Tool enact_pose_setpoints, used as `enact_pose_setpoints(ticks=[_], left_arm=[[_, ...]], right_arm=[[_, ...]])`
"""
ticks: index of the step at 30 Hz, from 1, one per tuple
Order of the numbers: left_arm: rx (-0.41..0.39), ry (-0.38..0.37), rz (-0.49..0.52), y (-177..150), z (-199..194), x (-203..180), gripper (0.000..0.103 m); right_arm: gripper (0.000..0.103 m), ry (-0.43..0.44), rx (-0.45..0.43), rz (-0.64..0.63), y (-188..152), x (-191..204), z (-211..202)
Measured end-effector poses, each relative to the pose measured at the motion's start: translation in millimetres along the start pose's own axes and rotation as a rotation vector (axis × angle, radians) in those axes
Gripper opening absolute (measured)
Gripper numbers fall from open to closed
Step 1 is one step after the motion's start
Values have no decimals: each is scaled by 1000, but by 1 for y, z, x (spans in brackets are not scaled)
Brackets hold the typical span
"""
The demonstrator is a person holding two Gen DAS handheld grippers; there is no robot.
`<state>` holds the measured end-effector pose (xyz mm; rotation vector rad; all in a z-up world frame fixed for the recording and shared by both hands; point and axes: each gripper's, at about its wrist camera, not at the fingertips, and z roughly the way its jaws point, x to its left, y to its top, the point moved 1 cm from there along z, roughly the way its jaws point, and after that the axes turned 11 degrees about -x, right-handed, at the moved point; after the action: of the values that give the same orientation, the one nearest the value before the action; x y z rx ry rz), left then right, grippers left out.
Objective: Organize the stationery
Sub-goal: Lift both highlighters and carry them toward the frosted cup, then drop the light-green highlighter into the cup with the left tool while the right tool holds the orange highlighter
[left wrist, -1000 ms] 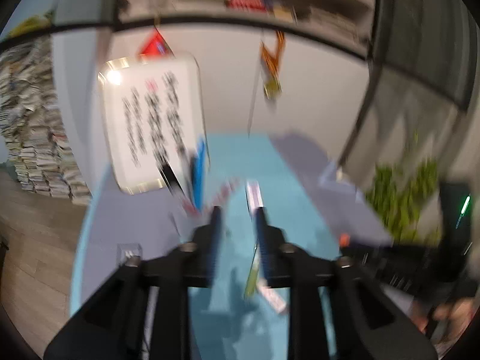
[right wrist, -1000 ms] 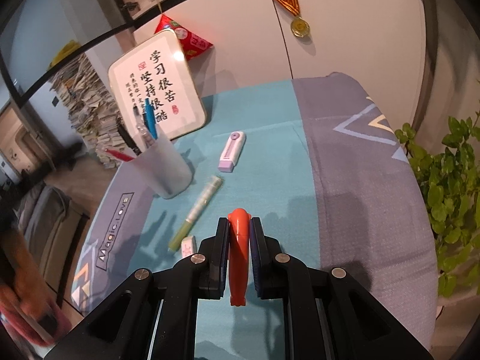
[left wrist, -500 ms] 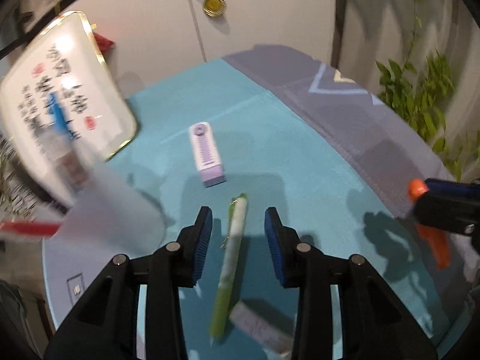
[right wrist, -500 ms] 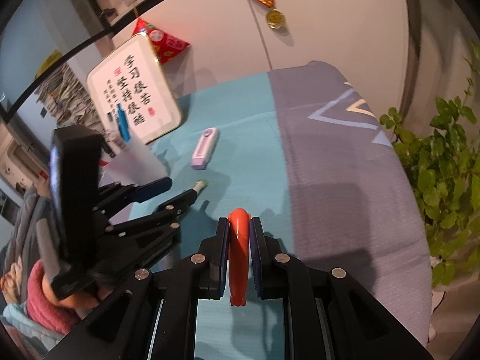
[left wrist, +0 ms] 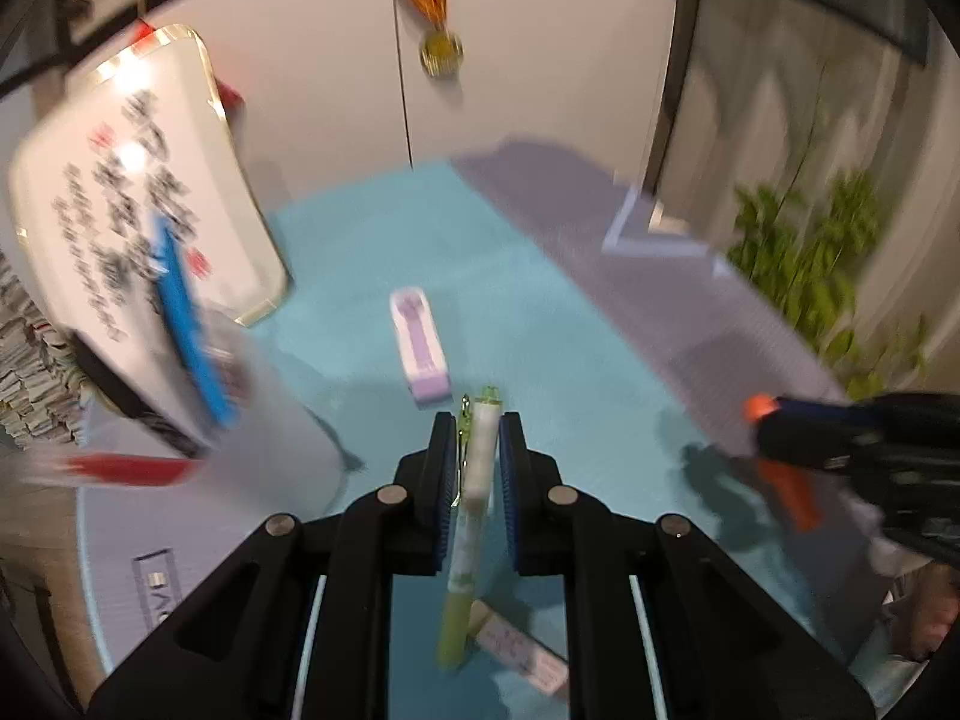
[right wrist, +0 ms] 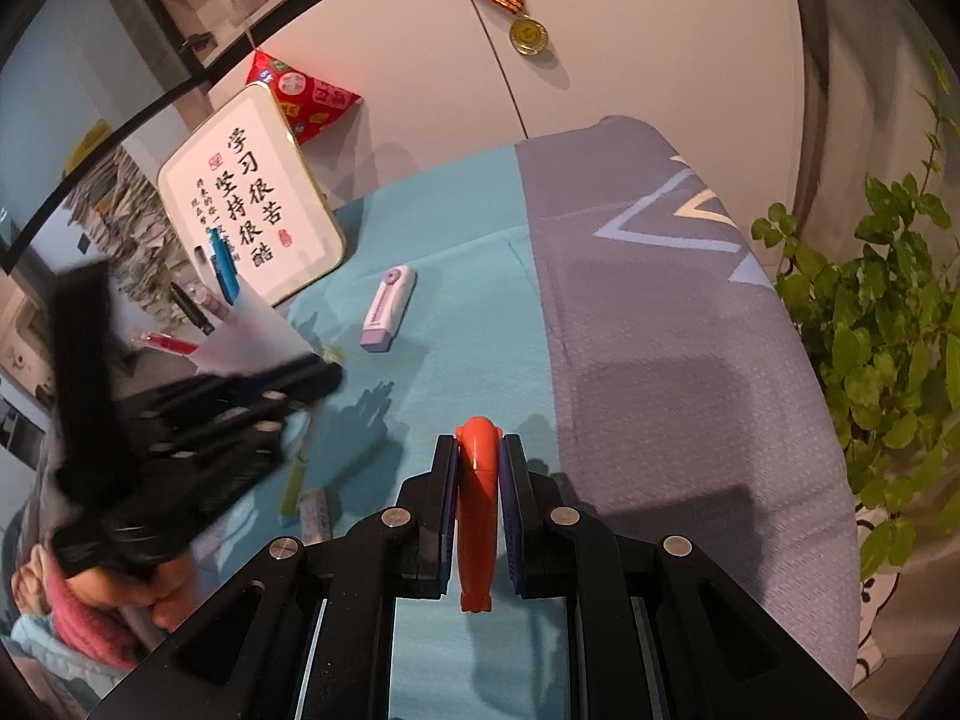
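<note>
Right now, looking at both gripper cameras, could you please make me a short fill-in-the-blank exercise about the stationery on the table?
1. The left gripper is closing on the ____ pen.
2. The right gripper is shut on an ____ tool.
3. The blue pen stands inside the ____.
4. On the white door hangs a gold ____.

Missing words: green; orange; cup; medal

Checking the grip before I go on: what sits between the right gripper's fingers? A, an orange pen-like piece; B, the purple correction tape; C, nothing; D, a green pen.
A: the right gripper is clamped on the orange piece, seen in the right wrist view.
</note>
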<state>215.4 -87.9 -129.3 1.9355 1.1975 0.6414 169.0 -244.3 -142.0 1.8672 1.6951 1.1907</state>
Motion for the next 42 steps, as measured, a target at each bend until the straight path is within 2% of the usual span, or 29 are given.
enact_pose_setpoints(ticks=[6,10,15,20,24,25,31,42], left_arm=[[-156,24,-77,17,-65,22,12],[-202,53,-119,18,-84,36,11],[-234,58,-169,23,-97,50,11],[-313,86,-184,35,-128,64,11],[-362,120,-202,48,-138,76,11],[-370,128,-207,51,-139,79,5],[-389,138,-265,61,-135,103,5],[-340,117,-284,55,-103,117,4]], right_arm=[[15,19,-18,-58,5,25,-4],[15,41,-30,-114,7,48,-7],[15,65,-58,-126,18,65,-16],[15,142,-110,-179,41,102,-27],[15,220,-153,-216,62,137,-25],[15,243,-164,-216,69,145,-22],[15,269,-177,-202,87,173,2],[15,259,-123,-145,91,166,44]])
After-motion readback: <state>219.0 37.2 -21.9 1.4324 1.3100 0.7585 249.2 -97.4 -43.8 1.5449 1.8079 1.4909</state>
